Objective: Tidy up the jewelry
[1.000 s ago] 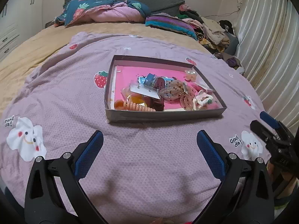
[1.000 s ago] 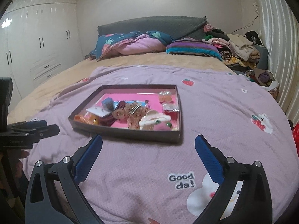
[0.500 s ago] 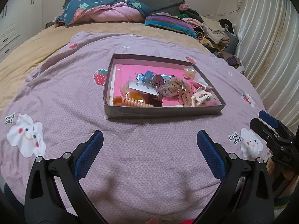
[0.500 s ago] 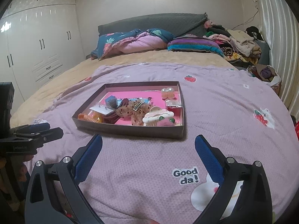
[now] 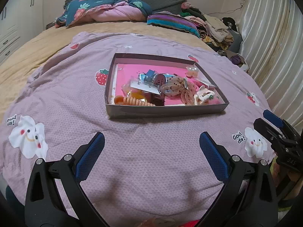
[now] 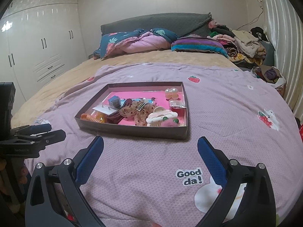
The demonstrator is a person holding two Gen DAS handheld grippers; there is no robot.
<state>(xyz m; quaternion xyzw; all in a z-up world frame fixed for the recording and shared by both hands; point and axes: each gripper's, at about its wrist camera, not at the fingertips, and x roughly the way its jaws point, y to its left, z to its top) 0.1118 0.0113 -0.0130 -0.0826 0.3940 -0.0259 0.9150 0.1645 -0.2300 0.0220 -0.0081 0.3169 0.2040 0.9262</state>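
Purple quilt printed with strawberries and white clouds covers the near part of the bed, and on it sits a shallow grey box with a pink floor. Jewelry and hair pieces lie heaped inside, toward the box's near half: an orange spiral tie against the near left wall, a white claw clip near the right corner, brown speckled bow clips in the middle, a small blue piece behind them, and pearl earrings by the far right wall. In the right wrist view the same box lies ahead and slightly left, the claw clip closest to the camera. Both grippers hover above the quilt on the near side of the box, apart from it. The left gripper has its blue-padded fingers spread wide with nothing between them; the right gripper is likewise spread wide and holds nothing. Each shows at the edge of the other's view. Folded bedding and a heap of clothes lie at the head of the bed, with white wardrobes on the left.
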